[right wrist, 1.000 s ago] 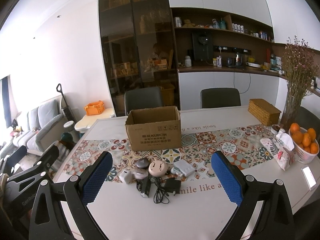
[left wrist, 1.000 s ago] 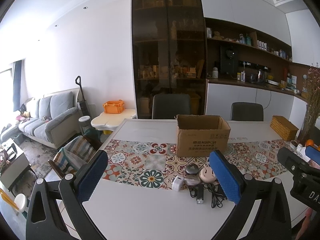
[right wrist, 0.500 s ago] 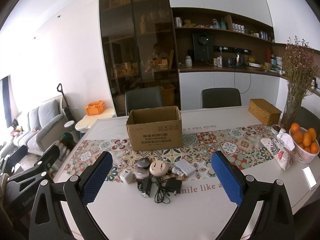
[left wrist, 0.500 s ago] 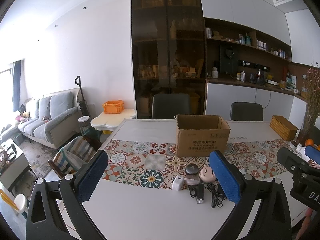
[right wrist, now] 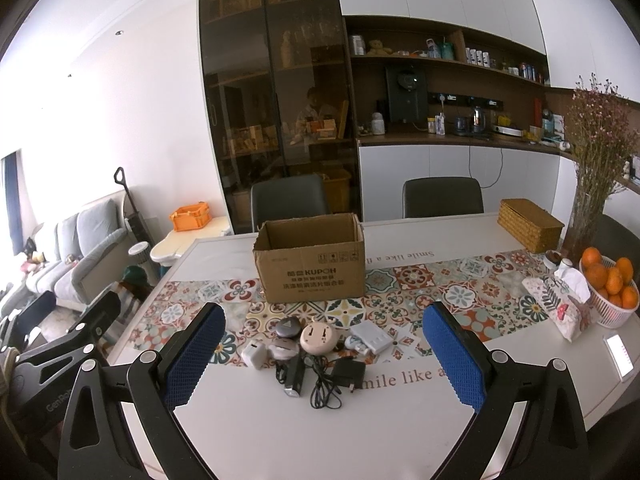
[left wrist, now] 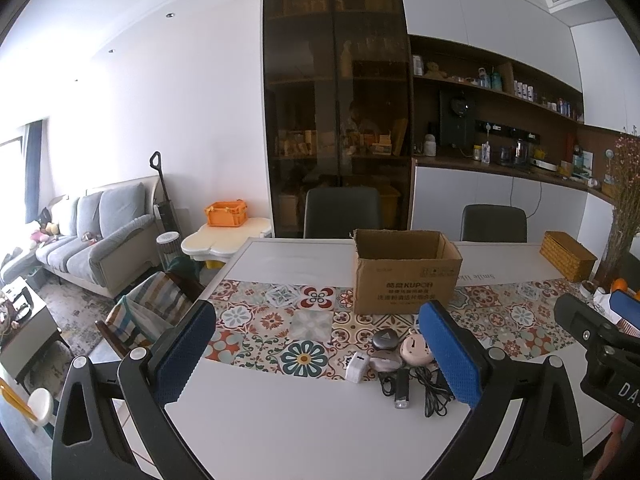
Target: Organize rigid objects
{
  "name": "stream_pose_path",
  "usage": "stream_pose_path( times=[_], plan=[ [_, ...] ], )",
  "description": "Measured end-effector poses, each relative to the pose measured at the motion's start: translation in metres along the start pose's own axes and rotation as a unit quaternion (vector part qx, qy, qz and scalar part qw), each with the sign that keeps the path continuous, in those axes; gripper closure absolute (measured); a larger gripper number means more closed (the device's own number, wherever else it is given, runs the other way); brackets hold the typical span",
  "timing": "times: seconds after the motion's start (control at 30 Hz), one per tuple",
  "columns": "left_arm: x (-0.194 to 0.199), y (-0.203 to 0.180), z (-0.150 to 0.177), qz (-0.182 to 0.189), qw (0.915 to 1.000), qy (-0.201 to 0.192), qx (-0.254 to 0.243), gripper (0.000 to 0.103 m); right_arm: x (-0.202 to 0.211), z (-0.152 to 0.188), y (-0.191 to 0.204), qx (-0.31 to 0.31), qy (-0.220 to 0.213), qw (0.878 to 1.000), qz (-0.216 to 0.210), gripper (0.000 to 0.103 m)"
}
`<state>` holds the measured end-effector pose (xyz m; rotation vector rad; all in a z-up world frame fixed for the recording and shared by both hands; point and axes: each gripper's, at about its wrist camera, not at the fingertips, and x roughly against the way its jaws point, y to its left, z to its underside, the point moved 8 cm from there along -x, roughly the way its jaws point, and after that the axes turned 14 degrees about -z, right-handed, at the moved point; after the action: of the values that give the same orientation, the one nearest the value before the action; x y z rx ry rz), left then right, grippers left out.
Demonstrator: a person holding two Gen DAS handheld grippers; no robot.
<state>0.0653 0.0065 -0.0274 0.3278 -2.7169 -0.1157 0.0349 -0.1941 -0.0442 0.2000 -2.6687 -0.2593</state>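
A heap of small rigid gadgets lies on the table in front of an open cardboard box [right wrist: 310, 264] [left wrist: 406, 276]. In it are a white plug cube [right wrist: 253, 354] [left wrist: 357, 366], a round beige device [right wrist: 319, 337] [left wrist: 416, 348], a dark round puck [right wrist: 287, 327] [left wrist: 385, 338], a white flat charger [right wrist: 372, 338], a black adapter with cable [right wrist: 349, 372] and a small black torch [right wrist: 294, 378] [left wrist: 401, 390]. My right gripper [right wrist: 324, 354] hangs open above the heap. My left gripper [left wrist: 316, 354] is open too, left of the heap, which lies by its right finger.
The white table [right wrist: 280, 432] carries a patterned runner [right wrist: 440, 284]. A wicker box [right wrist: 530, 224], dried flowers in a vase [right wrist: 592, 184], a tissue pouch [right wrist: 556, 304] and a basket of oranges [right wrist: 610, 280] stand at the right. Two dark chairs [right wrist: 288, 200] face the far side.
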Motion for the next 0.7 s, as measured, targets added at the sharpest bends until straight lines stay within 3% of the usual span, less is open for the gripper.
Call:
stream_pose_path(
  times=[0.57,0.7],
  plan=[
    [-0.002,0.000,0.000,0.001,1.0000,-0.001,0.000,0.000,-0.001,0.001,0.000,0.000,0.001,1.000,0.001,0.004],
    [-0.011,-0.004,0.006,0.002,0.9998,0.016,-0.008,0.000,-0.005,0.002,0.000,-0.002,0.006,1.000,0.002,0.004]
  ],
)
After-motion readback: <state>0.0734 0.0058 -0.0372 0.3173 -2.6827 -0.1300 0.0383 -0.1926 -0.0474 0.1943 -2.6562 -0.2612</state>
